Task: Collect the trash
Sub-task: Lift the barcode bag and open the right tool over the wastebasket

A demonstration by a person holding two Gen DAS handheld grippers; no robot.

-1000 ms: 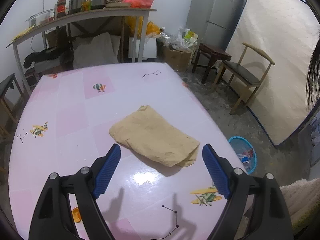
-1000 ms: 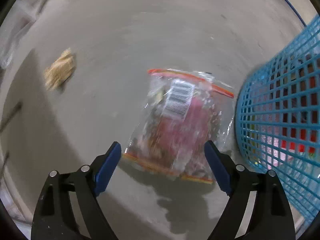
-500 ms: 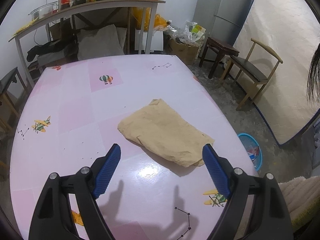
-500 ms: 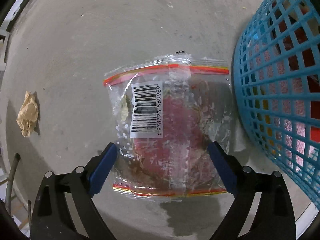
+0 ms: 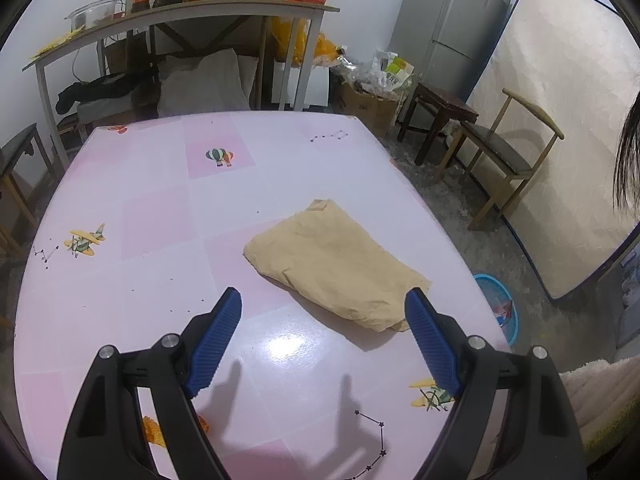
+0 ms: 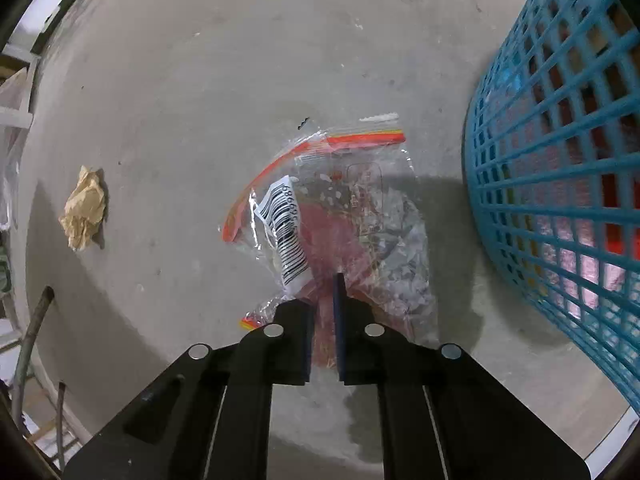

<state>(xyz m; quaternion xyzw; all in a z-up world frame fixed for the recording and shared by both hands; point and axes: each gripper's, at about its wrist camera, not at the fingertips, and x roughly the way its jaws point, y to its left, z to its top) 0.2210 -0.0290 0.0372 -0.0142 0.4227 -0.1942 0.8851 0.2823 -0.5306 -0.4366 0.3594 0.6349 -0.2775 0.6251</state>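
Note:
In the right wrist view my right gripper [image 6: 326, 280] points down at the concrete floor. Its jaws are closing on a clear plastic zip bag [image 6: 340, 208] with an orange strip and a barcode label; the pads pinch the bag's lower middle, bunching it. A blue mesh trash basket [image 6: 560, 200] stands just right of the bag. A crumpled tan paper ball [image 6: 84, 208] lies on the floor at left. In the left wrist view my left gripper [image 5: 323, 293] hangs open above the pink table [image 5: 160, 220], just short of a flat tan paper bag [image 5: 336, 264].
The blue basket [image 5: 500, 304] shows on the floor past the table's right edge. A wooden chair [image 5: 508, 152], a dark stool [image 5: 444, 104], a fridge [image 5: 452, 20] and a leaning mattress [image 5: 560, 120] stand beyond. A cluttered shelf table [image 5: 180, 8] is behind. A stick [image 6: 32, 332] lies at the floor's left.
My right gripper went from wide open around the plastic bag to closed on it, crumpling the bag. The left gripper stayed open over the table with barely any shift.

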